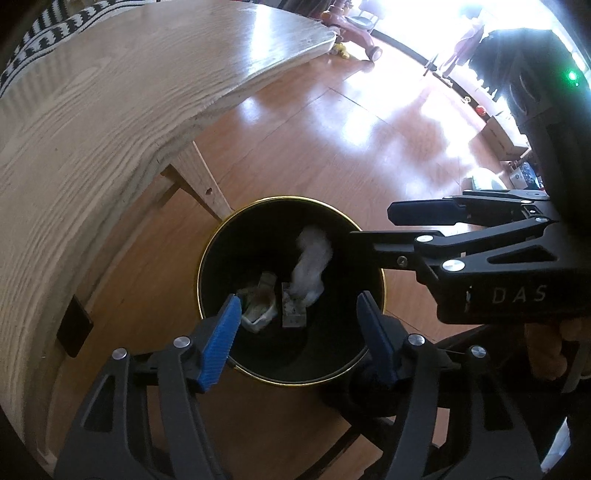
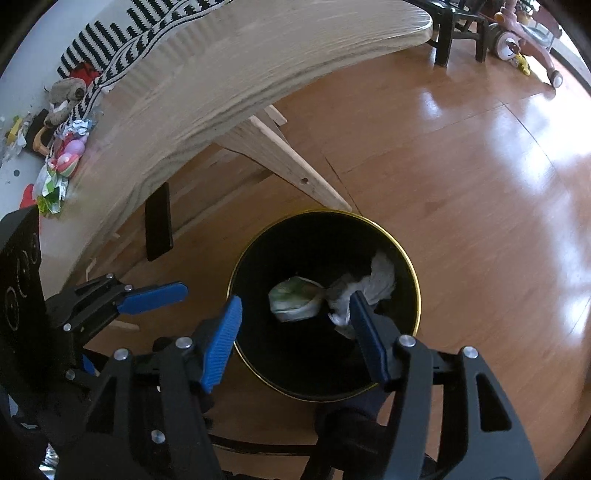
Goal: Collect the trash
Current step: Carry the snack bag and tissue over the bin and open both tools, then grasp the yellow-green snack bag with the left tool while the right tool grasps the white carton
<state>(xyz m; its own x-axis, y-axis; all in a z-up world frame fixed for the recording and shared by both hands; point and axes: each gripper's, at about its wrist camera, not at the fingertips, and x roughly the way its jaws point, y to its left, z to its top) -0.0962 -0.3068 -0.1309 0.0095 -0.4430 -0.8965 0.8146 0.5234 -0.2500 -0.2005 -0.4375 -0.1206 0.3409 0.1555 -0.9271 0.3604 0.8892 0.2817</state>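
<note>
A black trash bin with a gold rim [image 1: 221, 236] [image 2: 413, 273] stands on the wooden floor beside the table leg. Inside lie a crumpled white tissue [image 1: 312, 266] [image 2: 380, 280], a crushed greenish-white wrapper [image 1: 260, 306] [image 2: 295, 299] and a small printed carton [image 1: 293, 312]. My left gripper [image 1: 297, 325] is open and empty above the bin. My right gripper [image 2: 293, 317] is open and empty above the bin too; it also shows in the left wrist view [image 1: 369, 227] reaching over the rim from the right. The left gripper shows in the right wrist view [image 2: 177, 295] at the left.
A light wood table [image 1: 110, 110] [image 2: 221, 74] overhangs on the left, its slanted leg [image 2: 295, 173] next to the bin. Toys and crumpled wrappers [image 2: 59, 162] lie on the table's far side with a striped cloth [image 2: 122, 48]. A ride-on toy [image 2: 517, 33] stands far off.
</note>
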